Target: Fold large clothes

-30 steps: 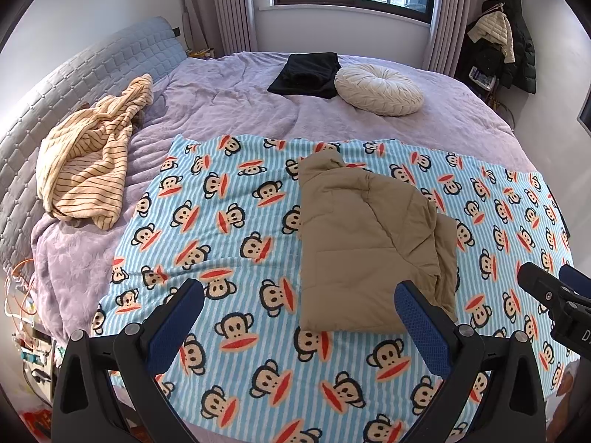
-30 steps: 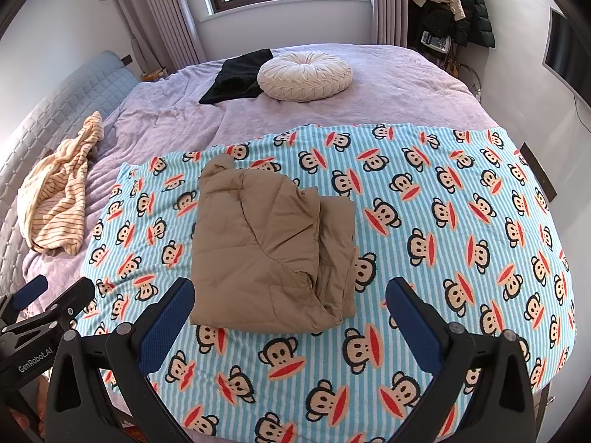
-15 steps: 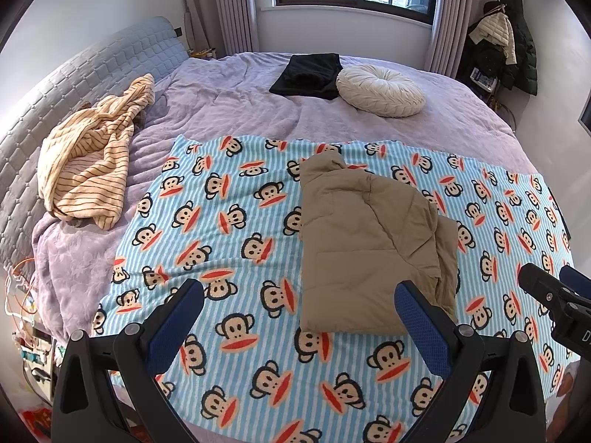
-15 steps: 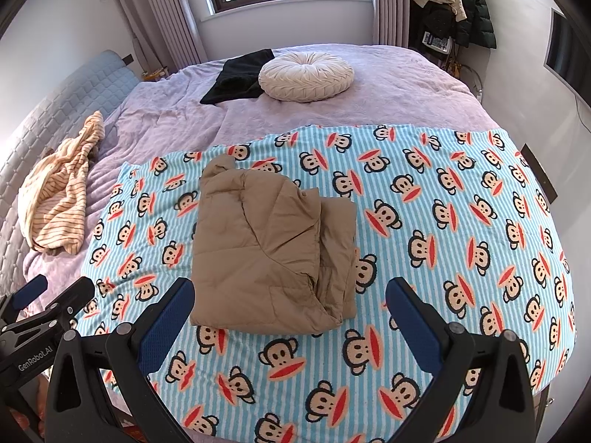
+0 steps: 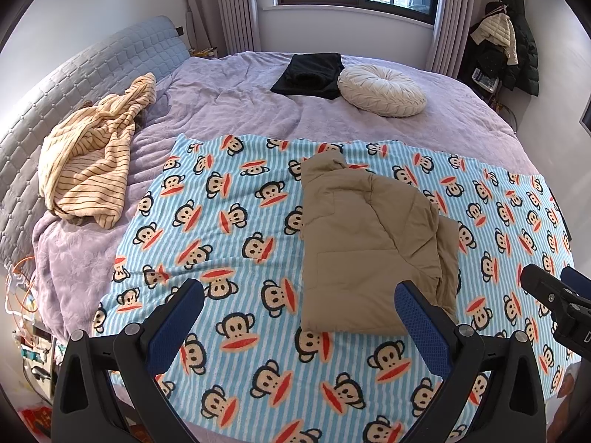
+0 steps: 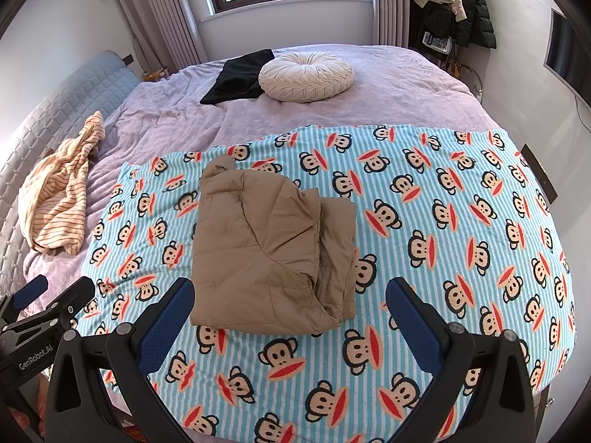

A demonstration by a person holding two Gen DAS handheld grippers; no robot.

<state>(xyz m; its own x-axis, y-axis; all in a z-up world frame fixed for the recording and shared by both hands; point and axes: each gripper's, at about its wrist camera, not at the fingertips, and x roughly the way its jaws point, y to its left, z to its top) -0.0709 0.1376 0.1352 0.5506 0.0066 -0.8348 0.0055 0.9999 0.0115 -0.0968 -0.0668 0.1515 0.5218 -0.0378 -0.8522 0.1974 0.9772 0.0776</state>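
Note:
A tan padded jacket (image 5: 365, 243) lies folded into a rough rectangle on a blue striped monkey-print blanket (image 5: 229, 229) spread over the bed. It also shows in the right wrist view (image 6: 269, 247) on the same blanket (image 6: 443, 229). My left gripper (image 5: 299, 317) is open and empty, held above the blanket's near edge, just short of the jacket. My right gripper (image 6: 290, 312) is open and empty, also short of the jacket's near edge. Neither touches the jacket.
A cream striped garment (image 5: 88, 155) lies crumpled at the left by the grey headboard (image 5: 74, 77). A black folded garment (image 5: 310, 74) and a round cream cushion (image 5: 382, 90) lie at the far side. Coats (image 5: 513, 40) hang at the right wall.
Both views have tilted very slightly; the jacket and both open grippers stand as before.

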